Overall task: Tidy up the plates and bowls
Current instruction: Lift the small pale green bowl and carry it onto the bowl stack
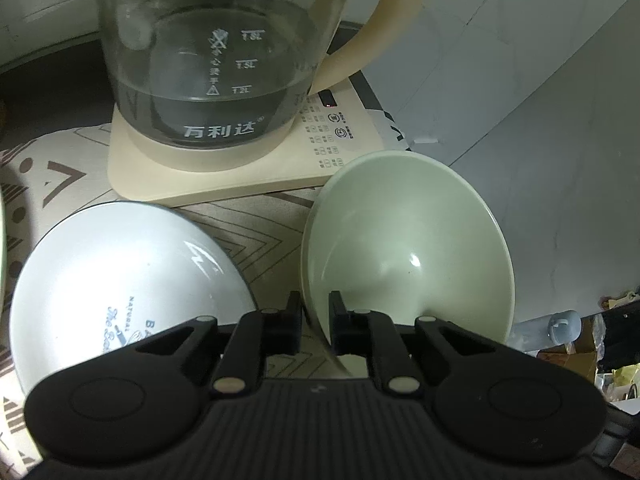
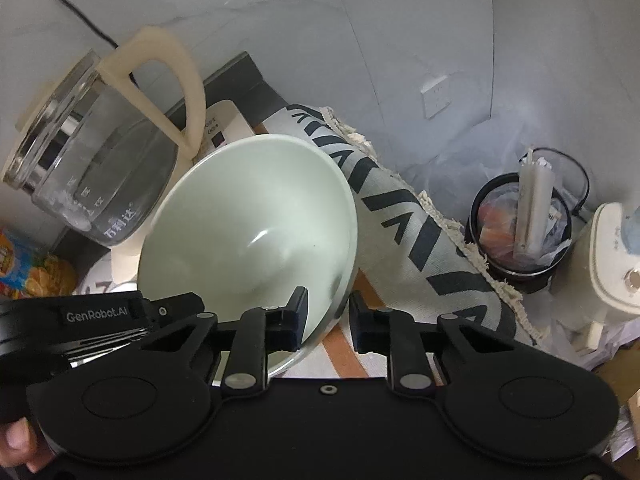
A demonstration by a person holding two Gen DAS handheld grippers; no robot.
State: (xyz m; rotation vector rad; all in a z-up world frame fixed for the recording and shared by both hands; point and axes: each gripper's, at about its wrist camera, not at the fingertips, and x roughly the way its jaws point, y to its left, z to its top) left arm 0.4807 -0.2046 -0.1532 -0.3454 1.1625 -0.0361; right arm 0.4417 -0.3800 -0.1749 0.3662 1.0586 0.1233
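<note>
Green bowl [image 1: 408,240] sits tilted on its side, its rim caught between the fingers of both tools at once. Nearest the left gripper [image 1: 315,322], the rim edge runs straight into a narrow gap and the pads look clamped on it. In the right wrist view the right gripper [image 2: 328,316] straddles the opposite rim with its jaws spread wider; the left pad touches the inside wall, the right pad stands apart, so I judge it not yet gripping. Smooth, pale, glossy, empty, the bowl opens toward both cameras. Just left lies the white bowl [image 1: 120,280] with blue lettering, the likely nesting target. Beyond stands the glass kettle [image 1: 224,60] on its cream base [image 1: 208,176].
</note>
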